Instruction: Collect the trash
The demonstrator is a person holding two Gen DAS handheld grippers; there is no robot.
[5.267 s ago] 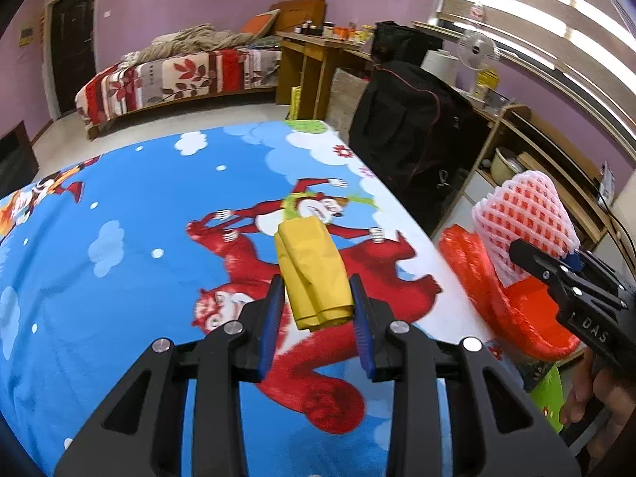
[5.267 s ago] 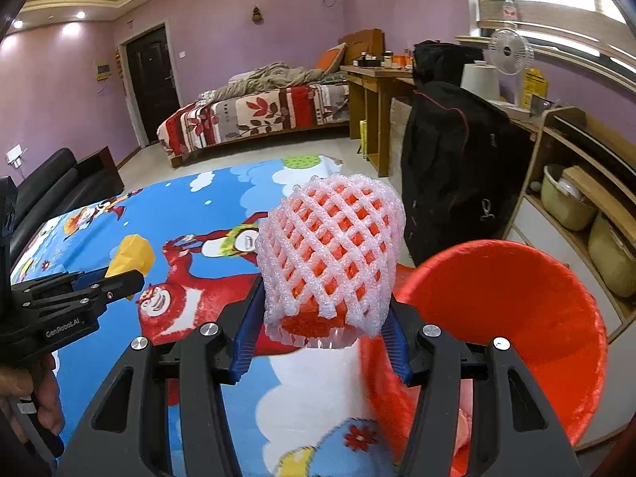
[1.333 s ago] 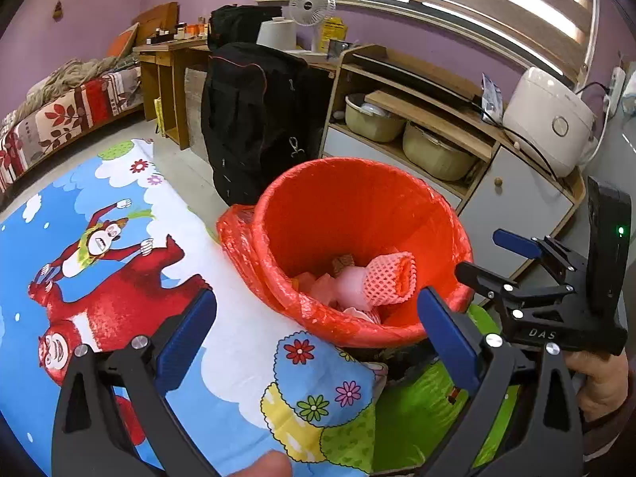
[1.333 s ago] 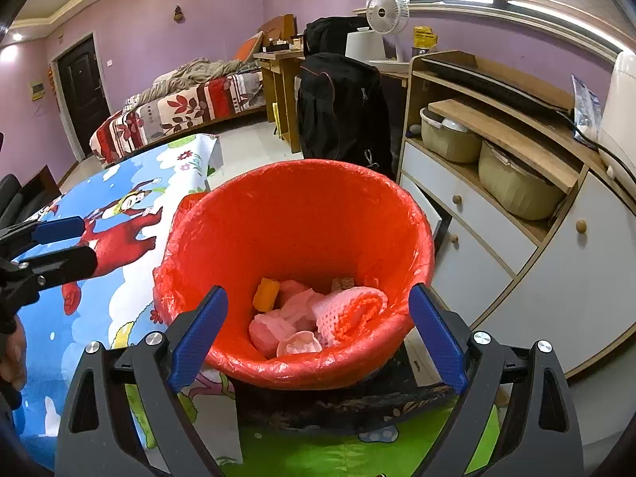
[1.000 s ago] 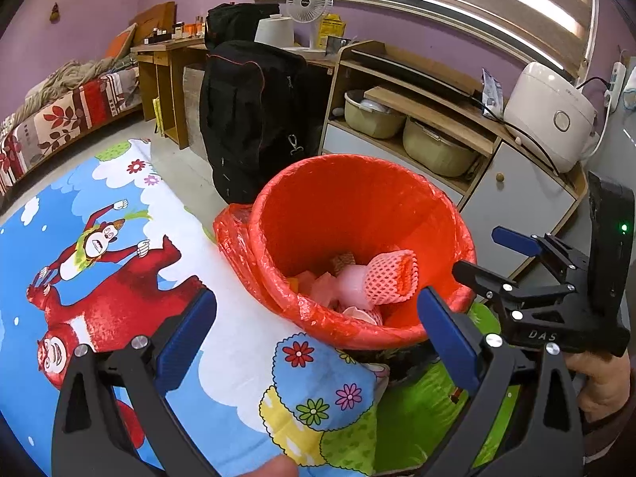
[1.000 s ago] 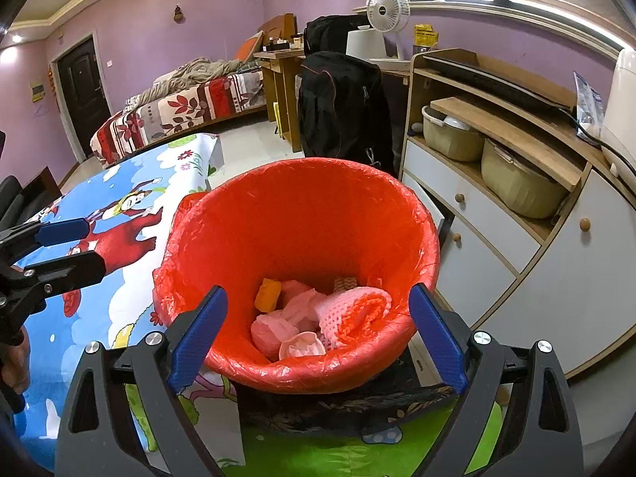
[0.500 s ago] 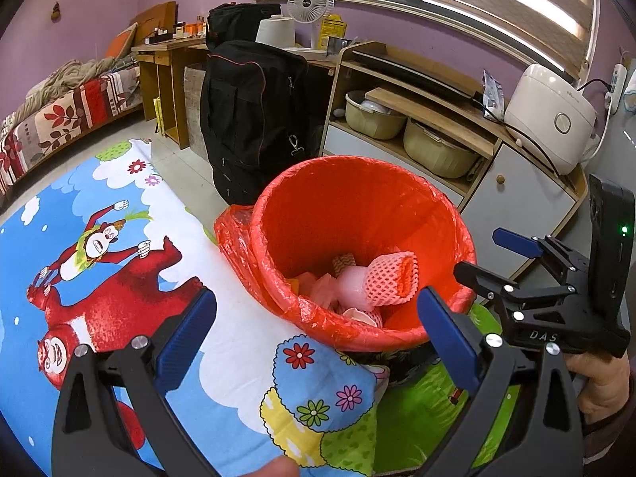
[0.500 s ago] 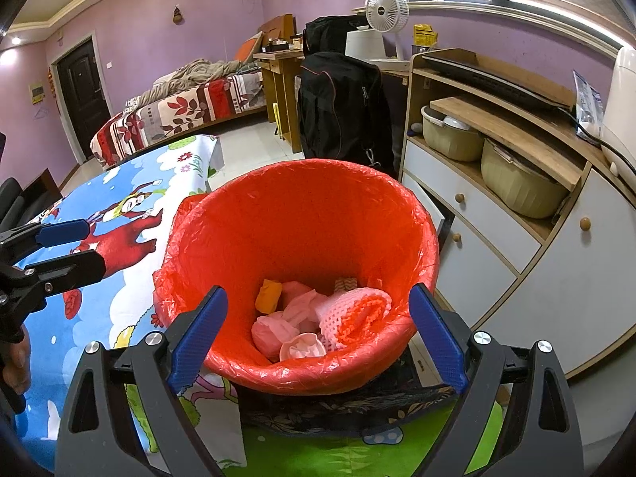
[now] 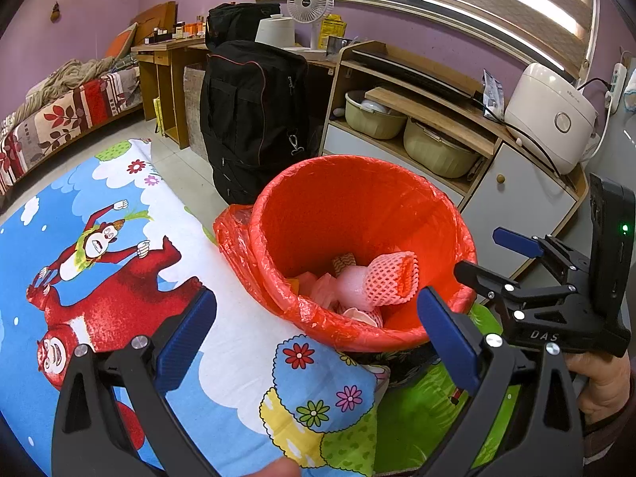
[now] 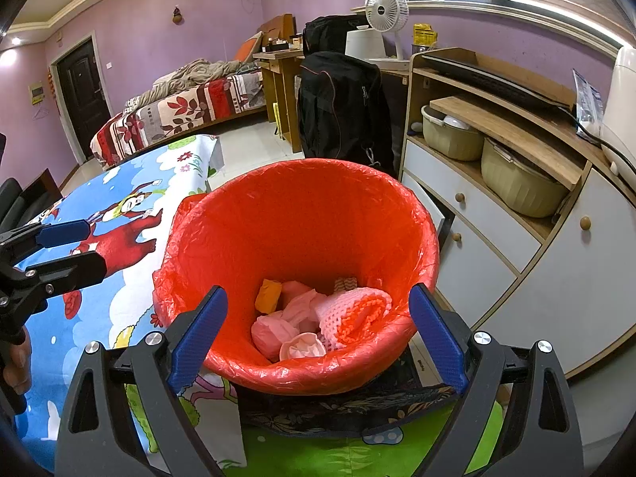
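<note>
Trash bin (red liner): foam net, yellow wrapper and pink wads inside. Left gripper and right gripper above its near rim, fingers spread, holding nothing.

bright window daylight, sharp focus, fisheye-warped edges

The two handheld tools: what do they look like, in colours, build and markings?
Both are alike: the left tool and the right tool have black angular frames with silver bolt heads and blue ribbed finger pads. The left wrist view shows white "DAS" lettering and a green light on the right tool's body.
</note>
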